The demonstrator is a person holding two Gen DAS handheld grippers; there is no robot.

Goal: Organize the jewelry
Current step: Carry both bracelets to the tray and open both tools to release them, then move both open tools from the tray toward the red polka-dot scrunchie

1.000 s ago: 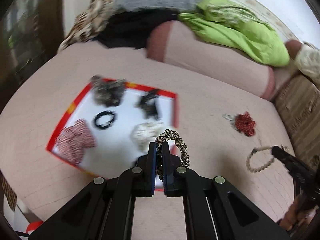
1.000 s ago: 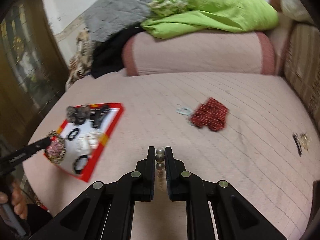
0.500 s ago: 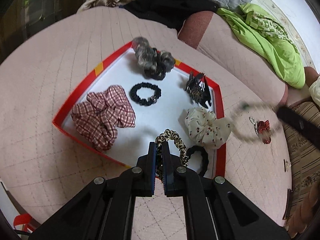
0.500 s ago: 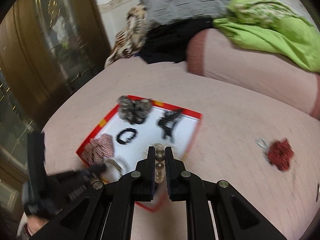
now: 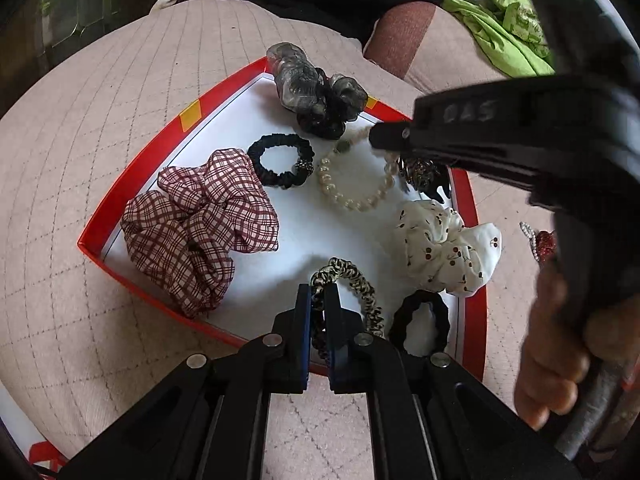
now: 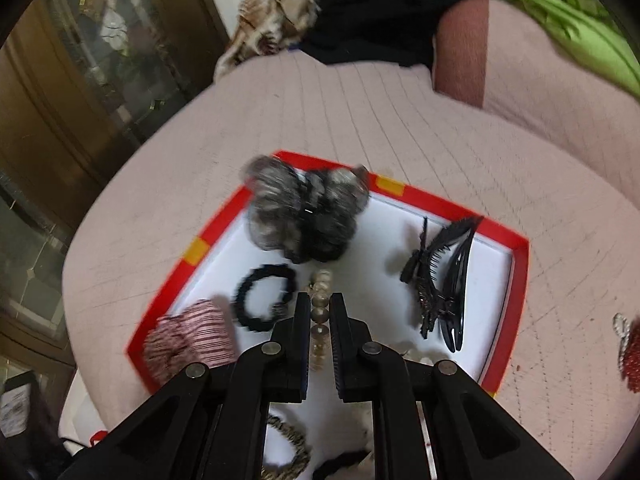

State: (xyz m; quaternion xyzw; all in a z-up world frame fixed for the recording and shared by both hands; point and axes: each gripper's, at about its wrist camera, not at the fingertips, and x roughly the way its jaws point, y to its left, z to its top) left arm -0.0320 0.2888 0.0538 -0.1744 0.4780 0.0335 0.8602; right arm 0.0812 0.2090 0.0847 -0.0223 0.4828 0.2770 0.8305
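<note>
A red-rimmed white tray (image 5: 132,184) (image 6: 516,240) lies on the pink quilted bed. My left gripper (image 5: 317,300) is shut on a leopard-print hair tie (image 5: 360,284) just above the tray's near edge. My right gripper (image 6: 320,312) (image 5: 380,140) is shut on a pearl bracelet (image 5: 352,196) (image 6: 320,312), which hangs down onto the tray's middle. In the tray lie a plaid scrunchie (image 5: 200,224), a thin black hair tie (image 5: 280,160), a grey-black scrunchie (image 5: 316,92), a black claw clip (image 6: 440,280), a cherry-print scrunchie (image 5: 444,248) and a black hair tie (image 5: 420,320).
A red beaded piece (image 5: 544,240) (image 6: 632,356) lies on the bed right of the tray. A pink bolster (image 6: 520,60), green cloth (image 5: 508,40) and dark clothes are piled at the back. A wooden cabinet (image 6: 60,80) stands to the left.
Both grippers have moved over the tray. The right gripper has carried the pearl bracelet in and lowered it onto the tray's middle. The left gripper has come lower with the leopard tie.
</note>
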